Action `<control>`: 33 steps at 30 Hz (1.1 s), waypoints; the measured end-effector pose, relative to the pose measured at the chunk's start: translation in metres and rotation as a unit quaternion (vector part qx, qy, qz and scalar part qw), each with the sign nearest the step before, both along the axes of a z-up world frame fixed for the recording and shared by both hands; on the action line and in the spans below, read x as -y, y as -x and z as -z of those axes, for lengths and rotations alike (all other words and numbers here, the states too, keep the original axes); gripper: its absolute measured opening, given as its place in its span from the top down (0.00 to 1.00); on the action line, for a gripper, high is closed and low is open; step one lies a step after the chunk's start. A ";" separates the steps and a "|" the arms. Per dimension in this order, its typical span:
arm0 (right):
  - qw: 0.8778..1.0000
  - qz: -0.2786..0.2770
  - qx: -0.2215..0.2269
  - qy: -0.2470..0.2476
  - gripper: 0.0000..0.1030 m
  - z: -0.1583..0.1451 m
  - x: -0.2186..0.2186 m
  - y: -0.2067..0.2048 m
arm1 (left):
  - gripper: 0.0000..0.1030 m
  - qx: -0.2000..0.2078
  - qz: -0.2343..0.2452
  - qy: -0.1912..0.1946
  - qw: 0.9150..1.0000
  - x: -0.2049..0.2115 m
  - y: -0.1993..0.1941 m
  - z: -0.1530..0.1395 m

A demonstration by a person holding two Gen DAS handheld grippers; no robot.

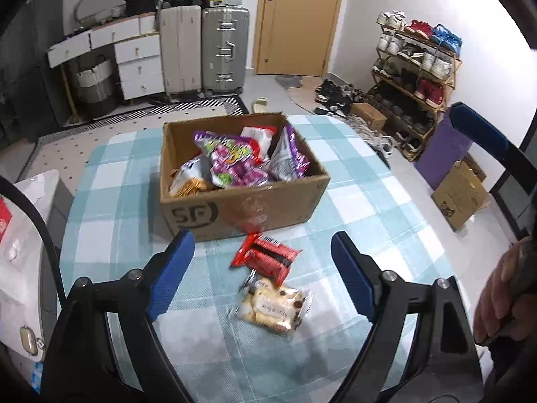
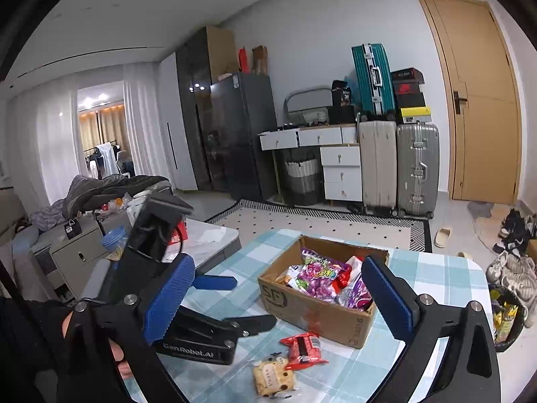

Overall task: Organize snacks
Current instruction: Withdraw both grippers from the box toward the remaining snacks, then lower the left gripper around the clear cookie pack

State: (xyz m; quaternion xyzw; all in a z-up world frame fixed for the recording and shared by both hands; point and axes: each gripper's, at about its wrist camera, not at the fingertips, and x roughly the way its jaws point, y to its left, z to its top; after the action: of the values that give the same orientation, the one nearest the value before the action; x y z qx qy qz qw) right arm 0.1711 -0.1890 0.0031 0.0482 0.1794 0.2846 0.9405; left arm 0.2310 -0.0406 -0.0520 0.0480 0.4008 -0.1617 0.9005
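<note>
Just ahead of the left hand-held gripper, empty-jawed, lies the red snack packet.

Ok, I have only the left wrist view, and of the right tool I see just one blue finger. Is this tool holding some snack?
Observer: No. The right tool is open, with nothing between its fingers.
Operator: Good. Are there snacks outside the cardboard box, besides the red packet and the biscuit packet?
Observer: Yes. Past the right edge of the table stands a dark basket with yellow packets in it.
</note>
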 end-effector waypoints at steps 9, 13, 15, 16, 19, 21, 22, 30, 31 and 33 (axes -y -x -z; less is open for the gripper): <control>1.000 0.017 -0.018 -0.018 0.01 0.040 -0.001 0.027 | 0.16 -0.001 0.007 -0.015 1.000 0.001 0.024 0.034; 0.999 0.031 -0.026 -0.016 0.01 0.056 0.003 0.032 | 0.16 -0.015 0.017 -0.015 1.000 0.001 0.026 0.052; 0.999 0.034 -0.029 -0.018 0.01 0.064 0.006 0.034 | 0.16 -0.022 0.017 -0.015 0.999 -0.001 0.025 0.063; 0.999 0.034 -0.034 -0.021 0.01 0.067 0.006 0.032 | 0.16 -0.031 0.016 -0.015 0.999 -0.001 0.023 0.072; 0.998 0.037 -0.049 -0.025 0.01 0.080 0.008 0.033 | 0.16 -0.049 0.016 -0.014 0.999 -0.001 0.021 0.088; 0.997 0.043 -0.061 -0.028 0.01 0.090 0.008 0.032 | 0.16 -0.059 0.024 -0.015 0.998 0.001 0.020 0.100; 0.996 0.044 -0.065 -0.033 0.01 0.094 0.012 0.031 | 0.16 -0.062 0.027 -0.018 0.998 0.002 0.020 0.104; 0.991 0.054 -0.108 -0.066 0.01 0.134 0.020 0.031 | 0.15 -0.078 0.041 -0.033 0.996 0.008 0.014 0.130; 0.990 0.055 -0.113 -0.070 0.01 0.137 0.022 0.031 | 0.14 -0.081 0.042 -0.032 0.995 0.008 0.013 0.133; 0.988 0.060 -0.118 -0.079 0.01 0.141 0.027 0.031 | 0.13 -0.102 0.045 -0.036 0.993 0.009 0.006 0.142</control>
State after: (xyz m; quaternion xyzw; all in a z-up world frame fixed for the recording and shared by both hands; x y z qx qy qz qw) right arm 0.1401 -0.2164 -0.1378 0.1662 0.2632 0.2335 0.9212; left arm 0.2247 -0.0498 -0.1936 0.0814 0.4936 -0.1917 0.8444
